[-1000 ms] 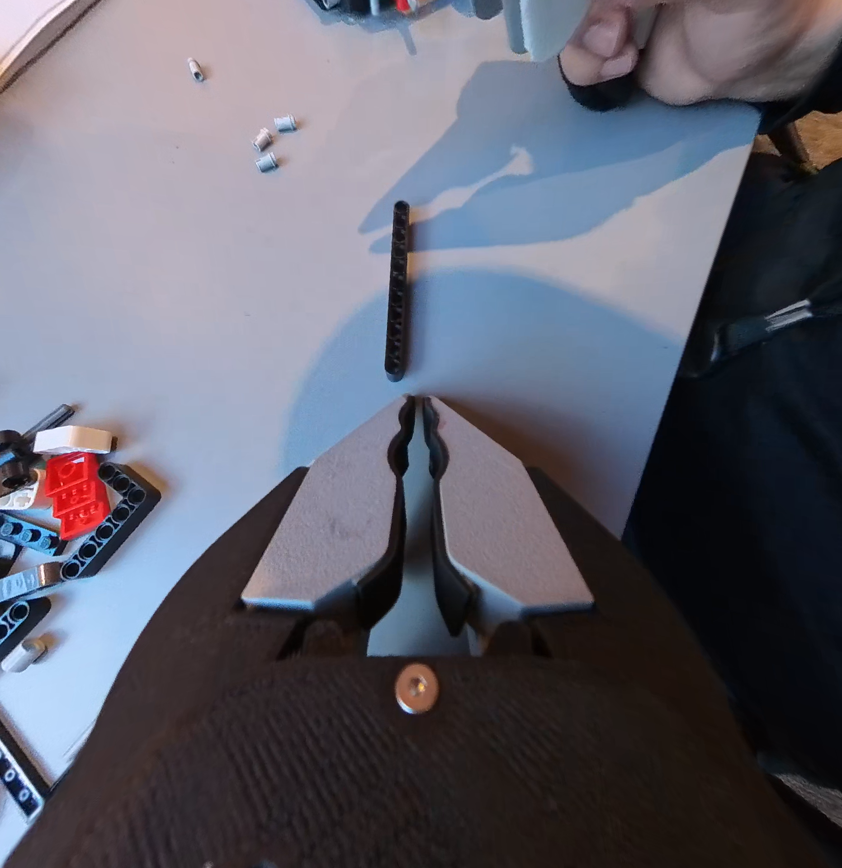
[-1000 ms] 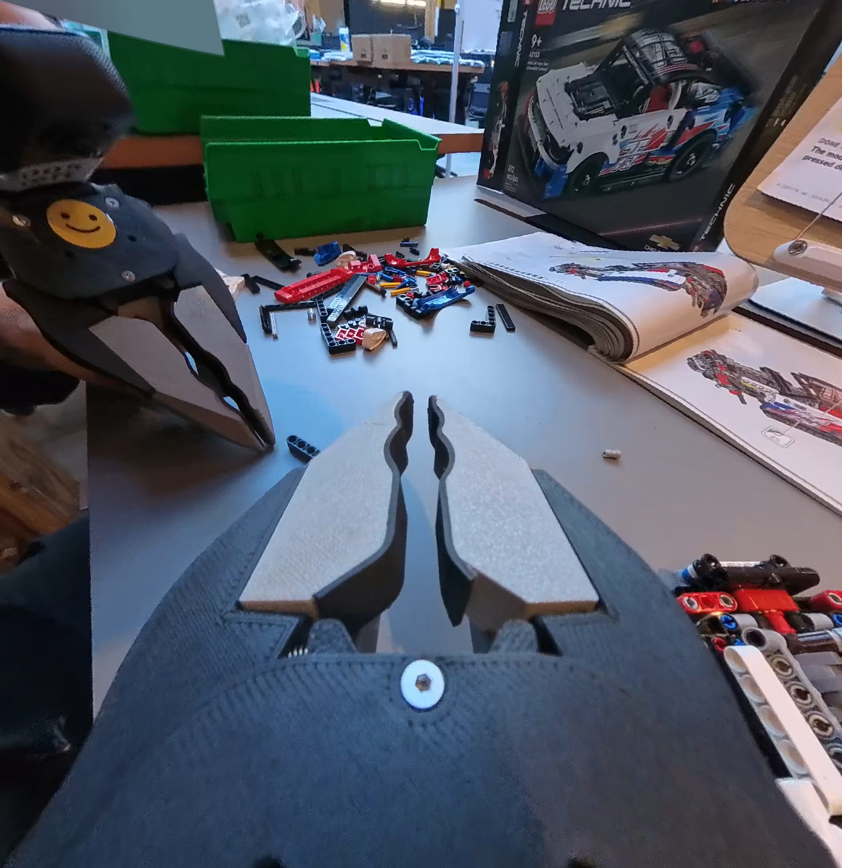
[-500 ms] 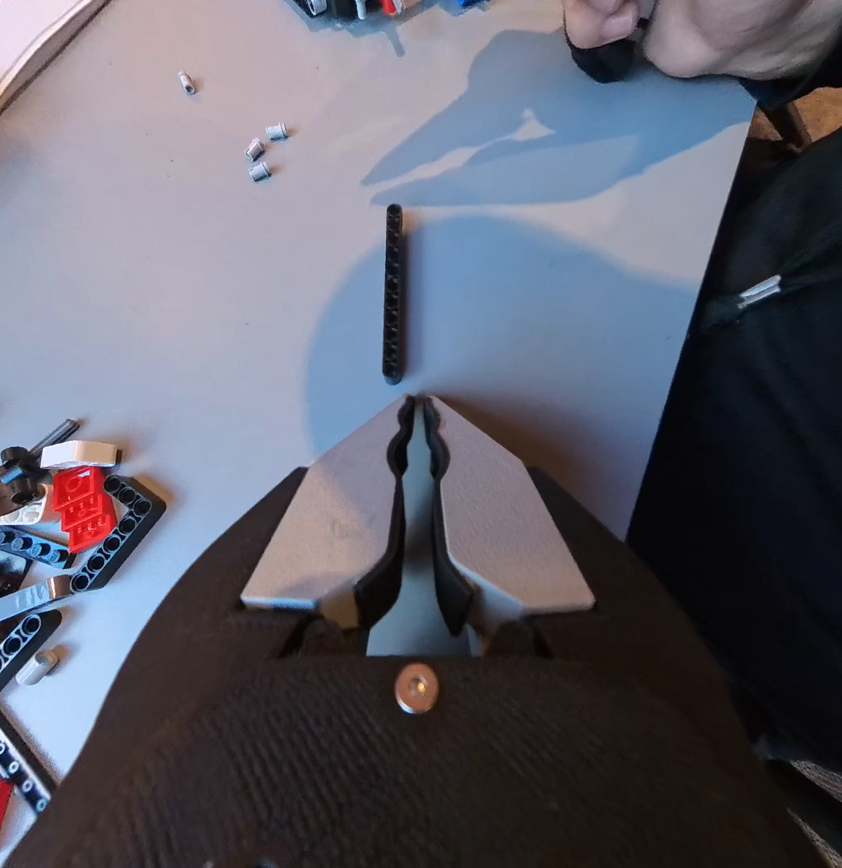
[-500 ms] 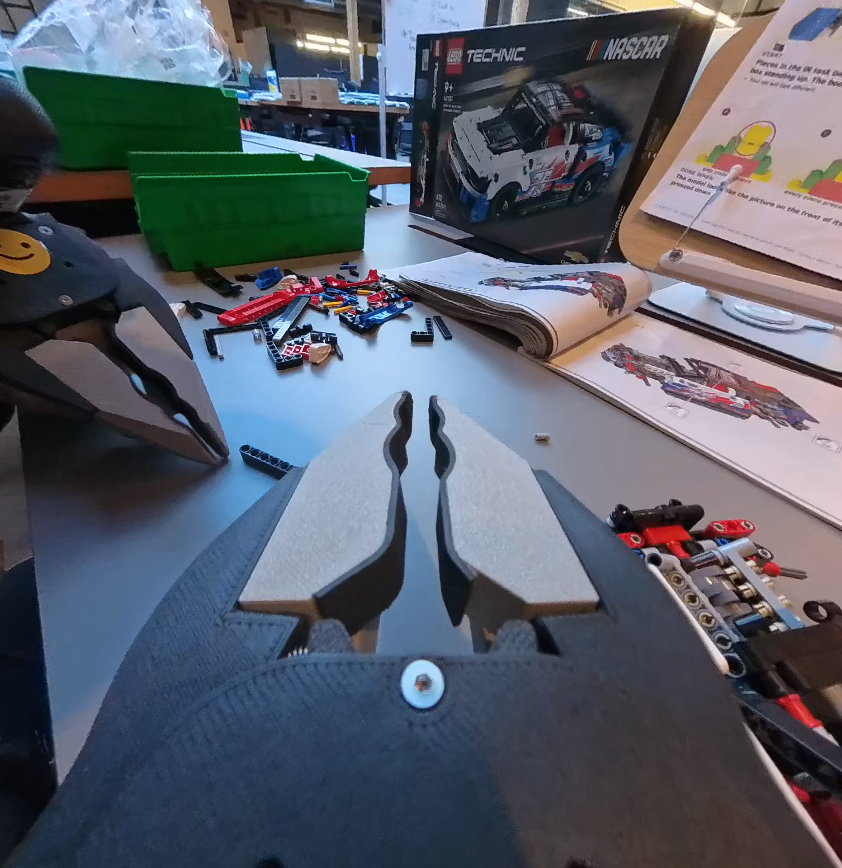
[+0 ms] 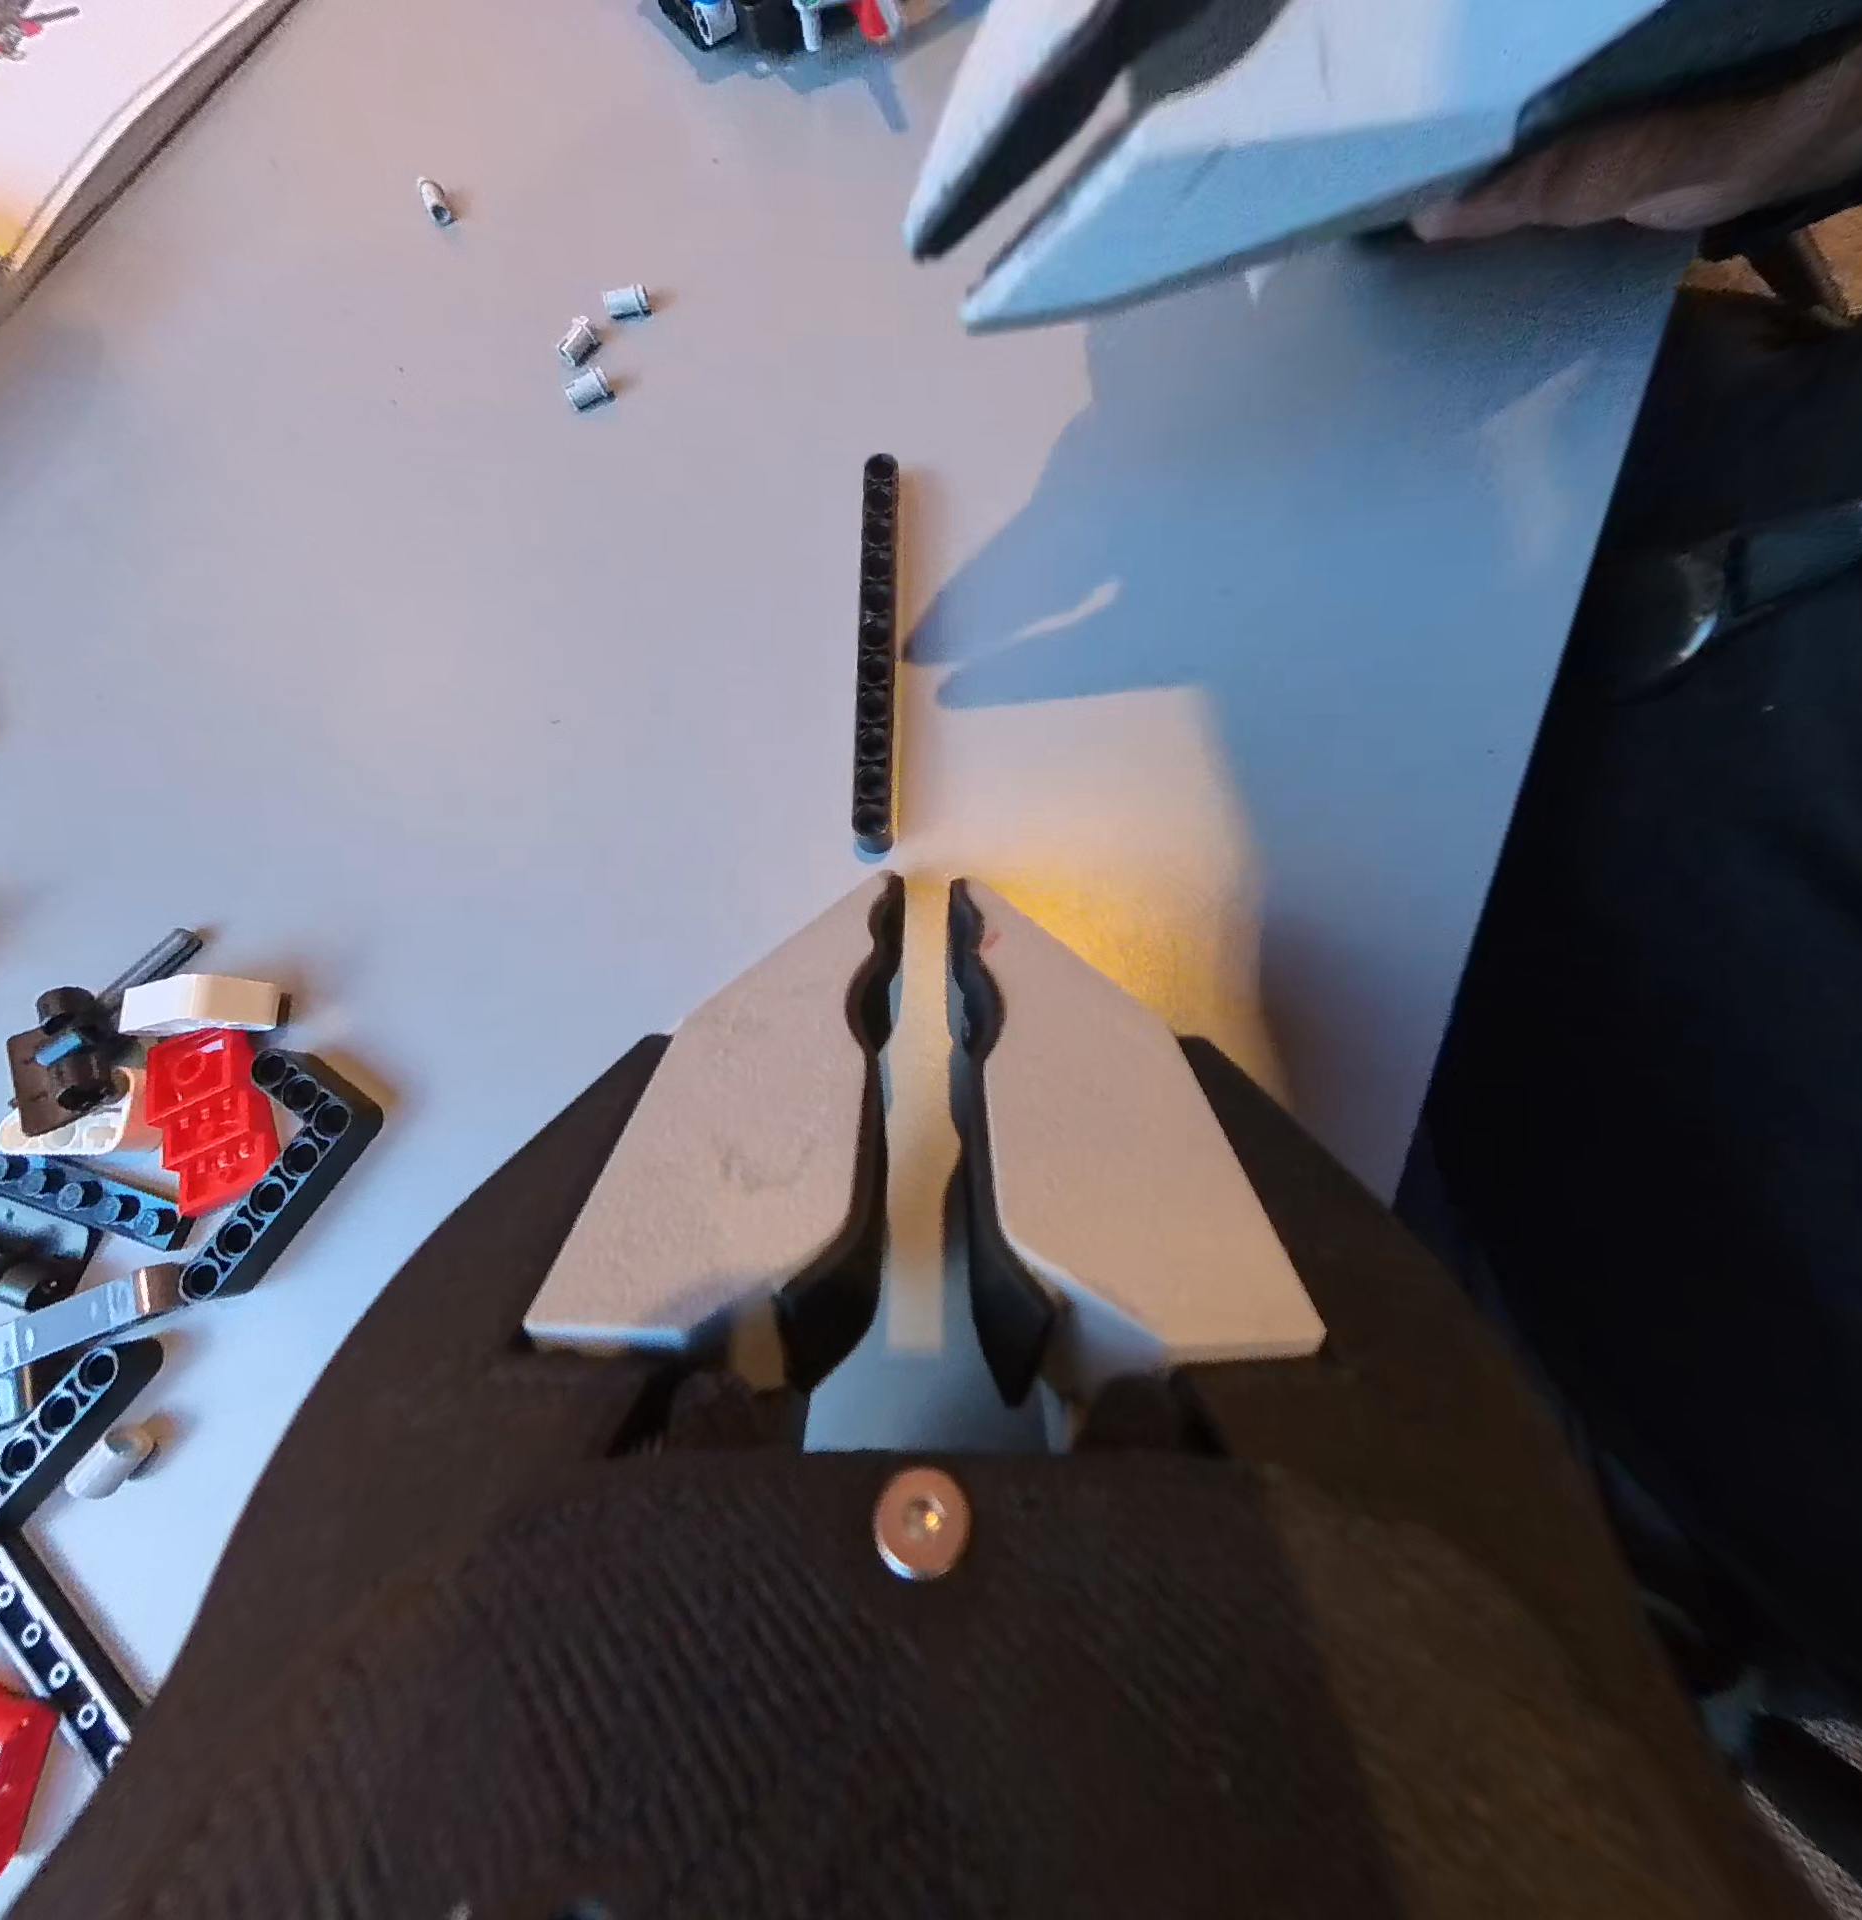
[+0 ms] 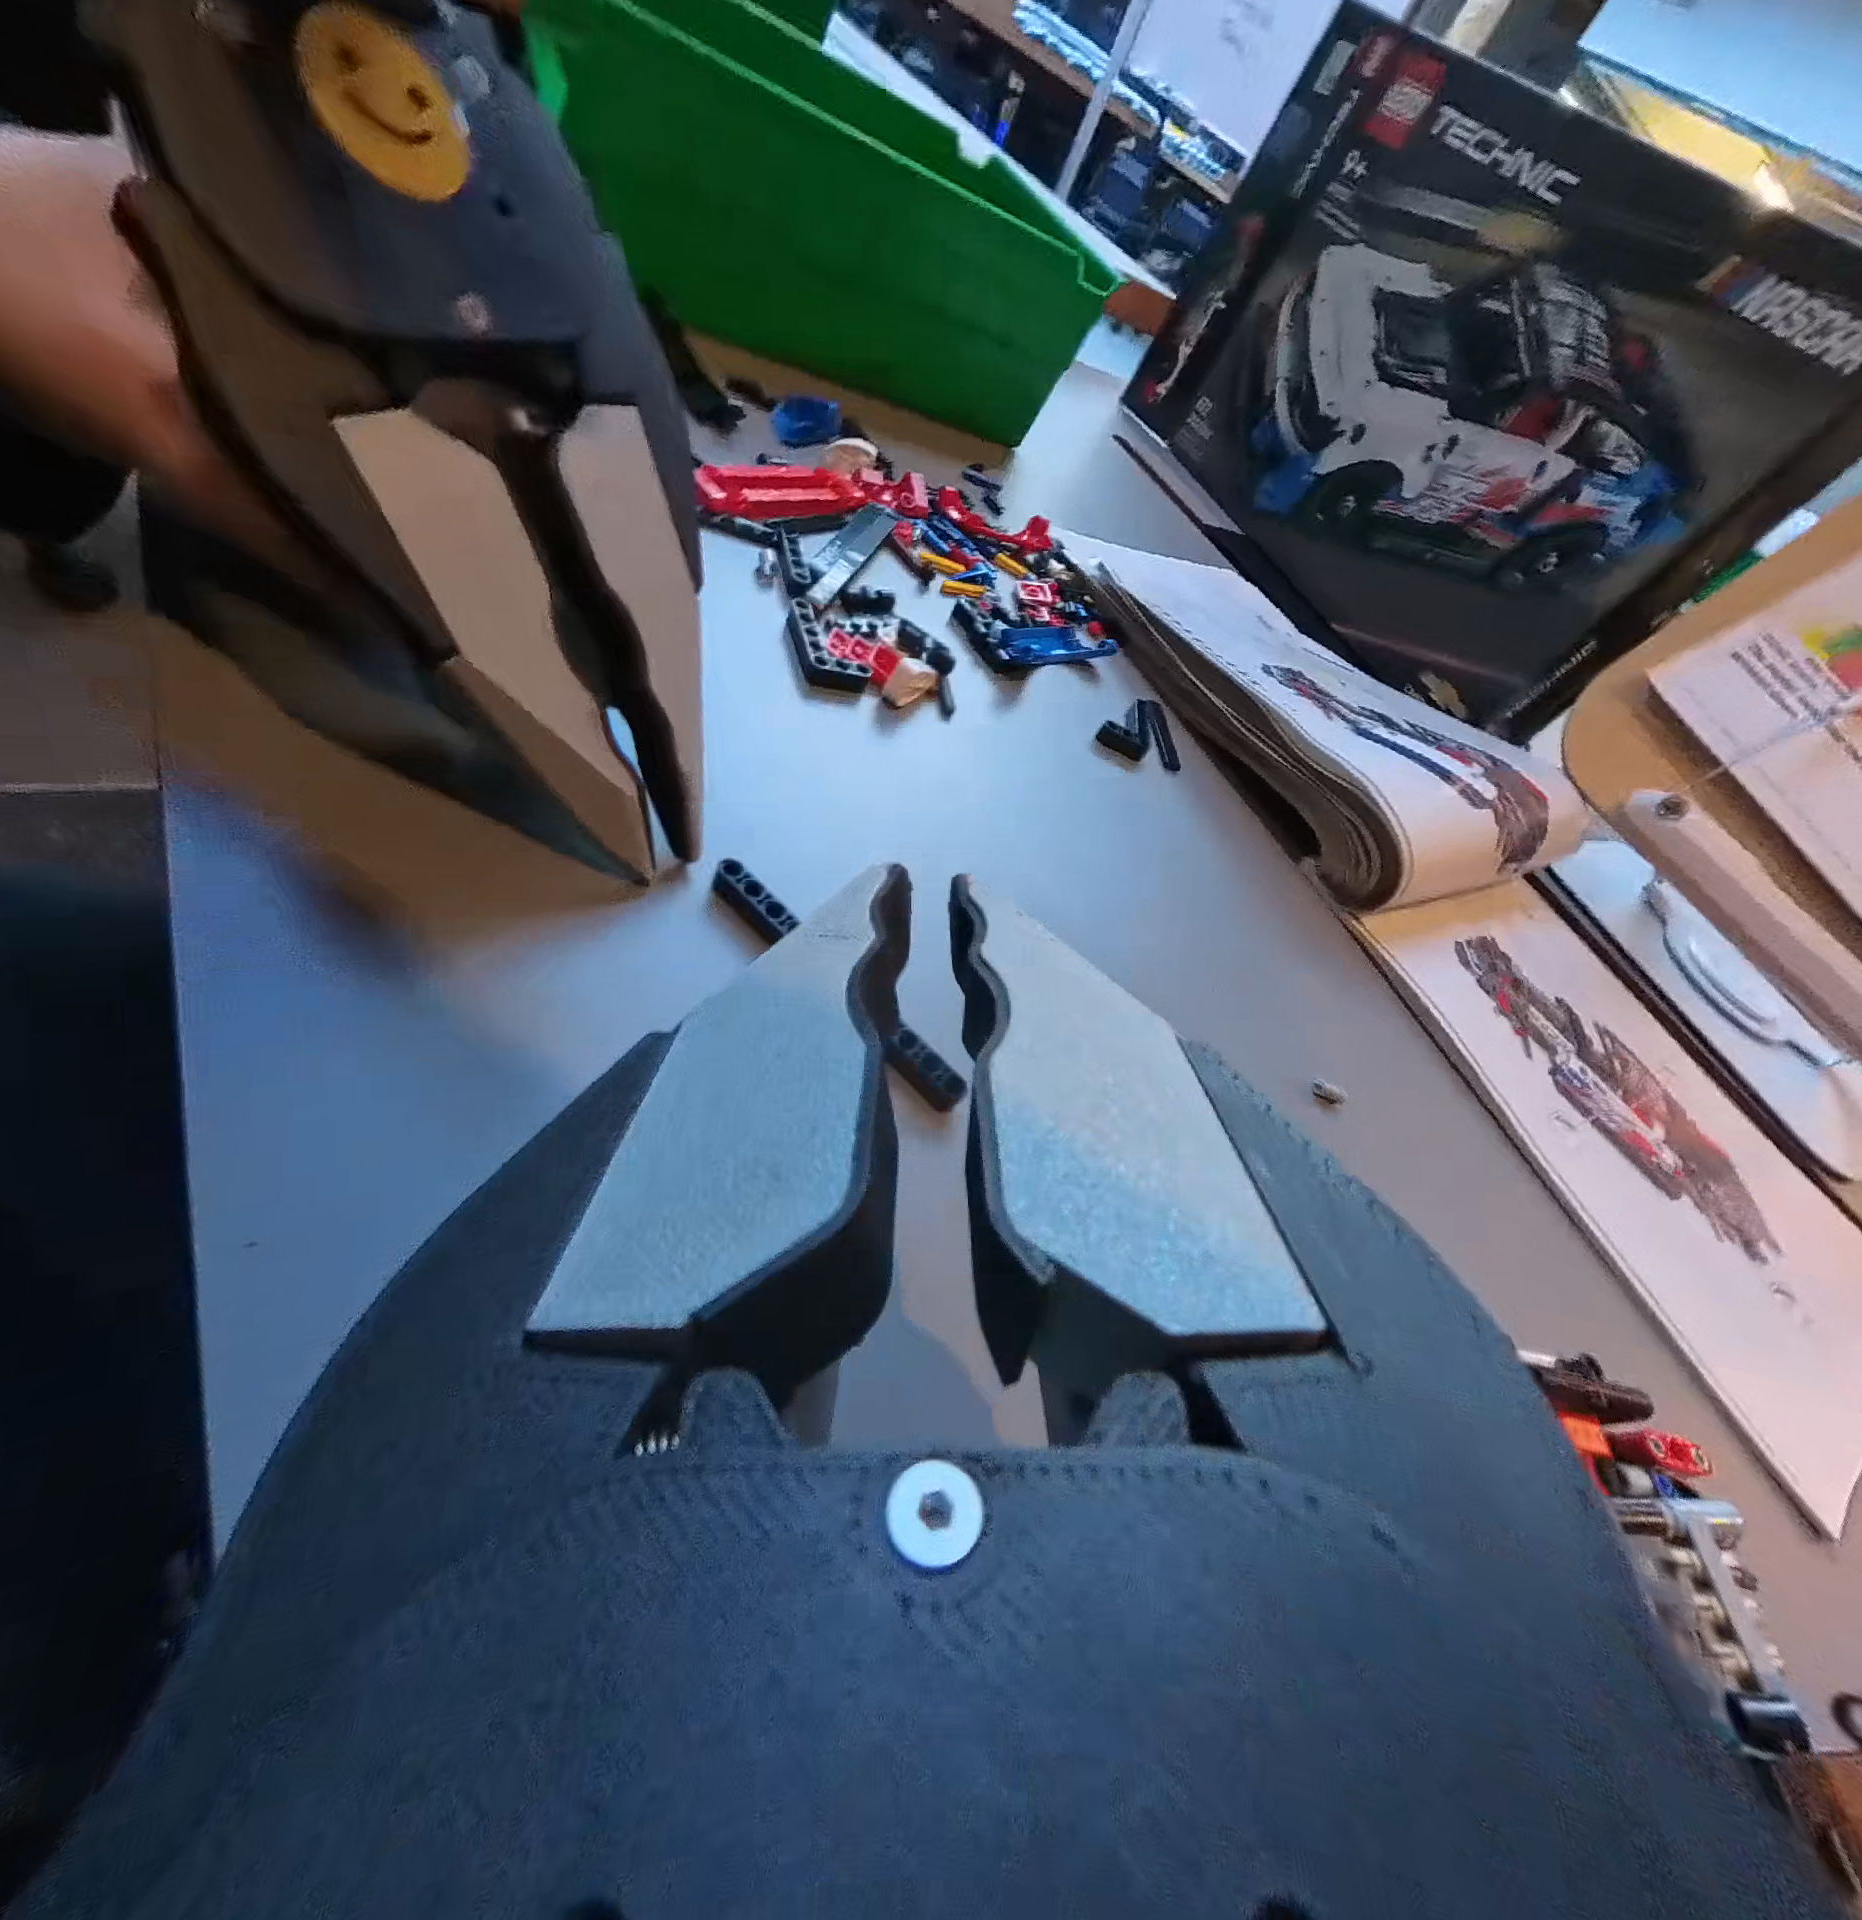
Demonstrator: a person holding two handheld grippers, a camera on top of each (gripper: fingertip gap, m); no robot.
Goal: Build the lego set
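Note:
A long black beam (image 5: 875,644) lies flat on the grey table (image 5: 387,623), just ahead of my left gripper (image 5: 927,883). That gripper is empty, its jaws parted by a narrow gap. My right gripper (image 6: 929,883) is also empty and slightly parted; it hovers over the other end of the beam (image 6: 750,899), which runs under its fingers. In the left wrist view the right gripper (image 5: 942,281) hangs above the beam's far end. In the right wrist view the left gripper (image 6: 667,862) stands tip-down by the beam. The partly built model (image 6: 1675,1538) sits at lower right.
A pile of loose red, black and white parts (image 5: 179,1143) lies left of my left gripper. Three small grey connectors (image 5: 594,343) lie farther out. Green bins (image 6: 802,208), the set's box (image 6: 1509,395) and the open booklet (image 6: 1374,758) stand beyond. The table edge (image 5: 1529,831) runs close on the right. The grippers' ends are close to 9 centimeters from one another. From the right gripper's tips to the partly built model (image 6: 1675,1538) is close to 20 centimeters.
My right gripper has swung left and down over the black beam and come into the left wrist view. My left gripper's jaws have parted a little. The beam has not moved.

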